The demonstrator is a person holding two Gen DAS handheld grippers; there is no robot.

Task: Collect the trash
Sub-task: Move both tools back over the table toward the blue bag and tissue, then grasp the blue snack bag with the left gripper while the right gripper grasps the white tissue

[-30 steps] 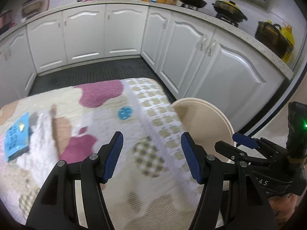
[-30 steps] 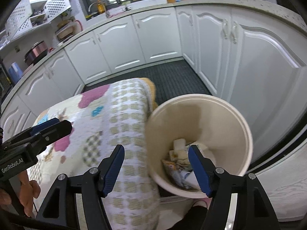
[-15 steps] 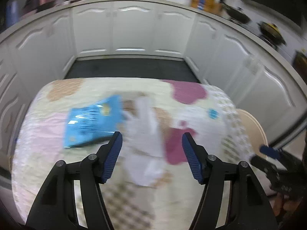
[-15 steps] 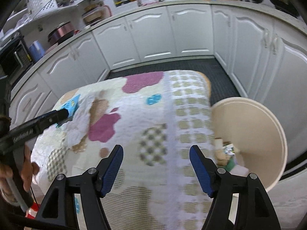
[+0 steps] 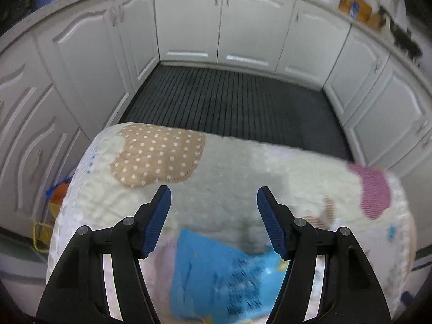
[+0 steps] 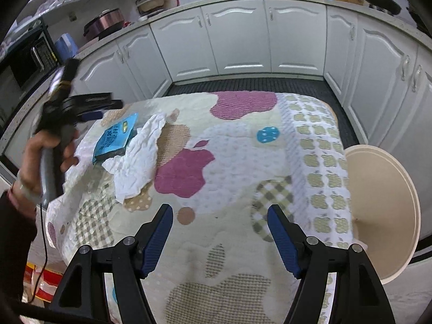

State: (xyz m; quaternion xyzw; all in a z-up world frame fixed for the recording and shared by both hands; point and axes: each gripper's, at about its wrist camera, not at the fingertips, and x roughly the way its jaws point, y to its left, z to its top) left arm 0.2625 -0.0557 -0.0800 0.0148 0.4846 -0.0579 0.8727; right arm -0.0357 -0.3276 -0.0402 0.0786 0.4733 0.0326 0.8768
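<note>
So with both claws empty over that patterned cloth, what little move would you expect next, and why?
Probably the left gripper lowers onto the blue packet and closes. Its jaws stand open with nothing between them, and the packet lies on the cloth just beneath them, beside the crumpled white paper. The right gripper is open and empty too, but farther from both pieces. The beige bin waits at the cloth's edge.

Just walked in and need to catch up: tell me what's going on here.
A person is clearing trash off a quilt-covered table in a kitchen, with a gripper in each hand. The left gripper hangs open over a blue packet, with nothing between its fingers. A crumpled white paper lies beside the packet. The right gripper is open and empty above the near part of the table. A cream bin stands by the table's right edge.
</note>
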